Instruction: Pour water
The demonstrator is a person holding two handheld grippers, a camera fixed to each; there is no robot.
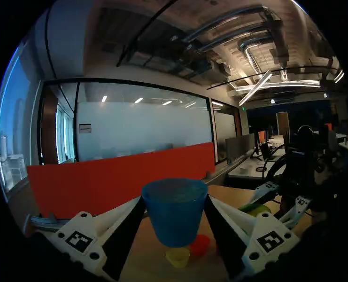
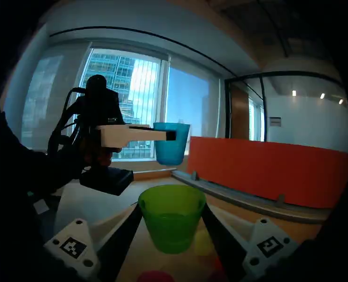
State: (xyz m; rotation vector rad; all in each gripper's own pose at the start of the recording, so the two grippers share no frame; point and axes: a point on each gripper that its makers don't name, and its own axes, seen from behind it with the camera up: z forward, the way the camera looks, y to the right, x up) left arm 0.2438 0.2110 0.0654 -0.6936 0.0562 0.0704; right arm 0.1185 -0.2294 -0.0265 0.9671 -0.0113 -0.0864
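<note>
My left gripper point(image 1: 174, 211) is shut on a blue cup point(image 1: 174, 210), held upright above the wooden table point(image 1: 150, 254). Below it on the table lie a small yellow cup point(image 1: 178, 257) and a red cup point(image 1: 199, 244). My right gripper point(image 2: 172, 221) is shut on a green cup point(image 2: 172, 217), upright, with liquid showing in its lower part. In the right gripper view the left gripper point(image 2: 166, 136) holds the blue cup point(image 2: 171, 143) higher up and farther off, in a person's hand. In the left gripper view the right gripper point(image 1: 282, 199) shows at the right with the green cup point(image 1: 254, 207).
A low orange partition point(image 1: 117, 178) runs along the far side of the table. Behind it stand glass walls and windows point(image 2: 127, 108). Desks with monitors point(image 1: 263, 155) stand at the right. A metal rail point(image 2: 249, 199) lies along the table's back edge.
</note>
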